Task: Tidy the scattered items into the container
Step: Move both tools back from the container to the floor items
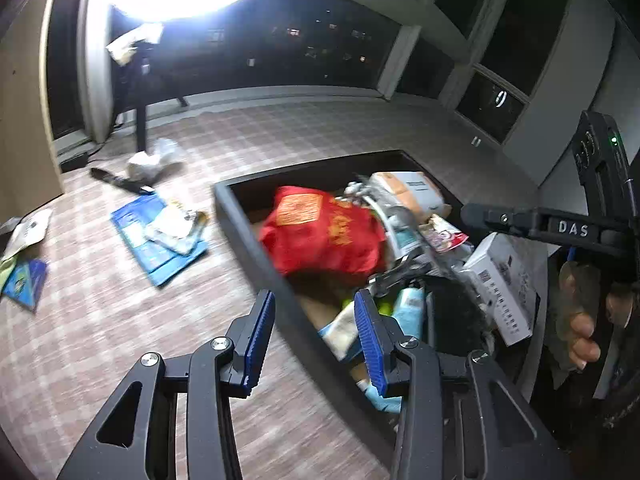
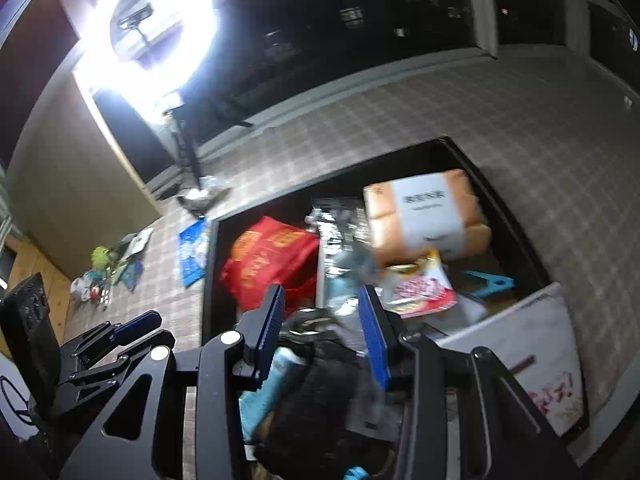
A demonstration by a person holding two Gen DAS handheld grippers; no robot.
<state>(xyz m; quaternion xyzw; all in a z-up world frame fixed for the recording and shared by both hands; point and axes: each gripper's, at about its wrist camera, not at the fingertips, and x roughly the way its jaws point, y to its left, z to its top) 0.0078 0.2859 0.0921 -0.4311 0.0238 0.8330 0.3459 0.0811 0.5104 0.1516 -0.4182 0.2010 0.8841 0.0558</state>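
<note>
Both the left gripper (image 1: pixel 316 328) and right gripper (image 2: pixel 322 320) hang empty with jaws apart over the crowded container (image 1: pixel 256 248), so the next target, the blue packet (image 1: pixel 160 240), lies left-of-centre on the floor, long axis diagonal, nearer the left gripper.

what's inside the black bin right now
The black bin holds a red bag, an orange pack, a white box and snack packets. Whatever lies beneath them, and the bin's floor, is covered.
</note>
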